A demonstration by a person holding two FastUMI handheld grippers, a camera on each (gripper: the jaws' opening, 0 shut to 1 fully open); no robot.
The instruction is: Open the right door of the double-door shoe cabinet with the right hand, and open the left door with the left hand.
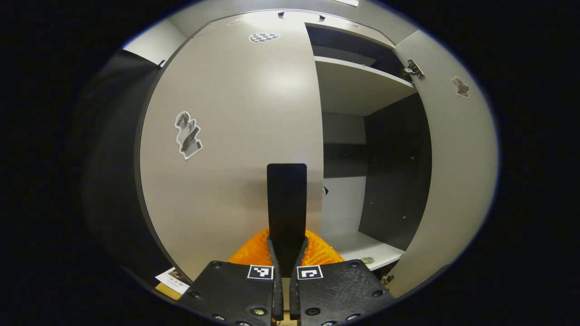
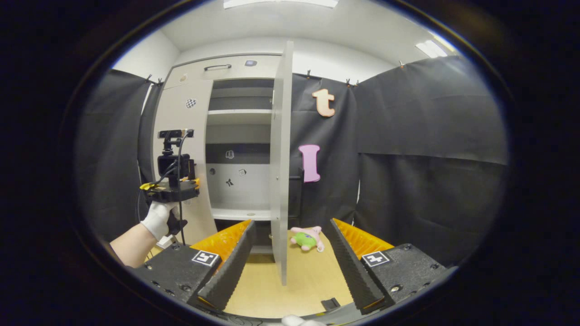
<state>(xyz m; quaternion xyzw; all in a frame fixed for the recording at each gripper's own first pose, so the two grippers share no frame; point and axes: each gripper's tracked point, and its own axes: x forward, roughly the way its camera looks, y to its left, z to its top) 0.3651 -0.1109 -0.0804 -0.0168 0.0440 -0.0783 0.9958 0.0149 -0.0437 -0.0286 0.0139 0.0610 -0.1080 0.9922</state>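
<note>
Beside black cloth, right door point(image 2: 281, 163) open; left tool point(image 1: 287, 199) closed.

floor point(image 2: 299, 280): tan board | on it: plush toy point(image 2: 307, 238), beside open cabinet door point(image 2: 281, 181)

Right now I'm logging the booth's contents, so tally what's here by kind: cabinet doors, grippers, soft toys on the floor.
Cabinet doors: 2 (left door closed, right door swung open)
Grippers: 2 (left gripper, right gripper)
Soft toys: 1 (plush toy on the floor)
Total: 5
</note>
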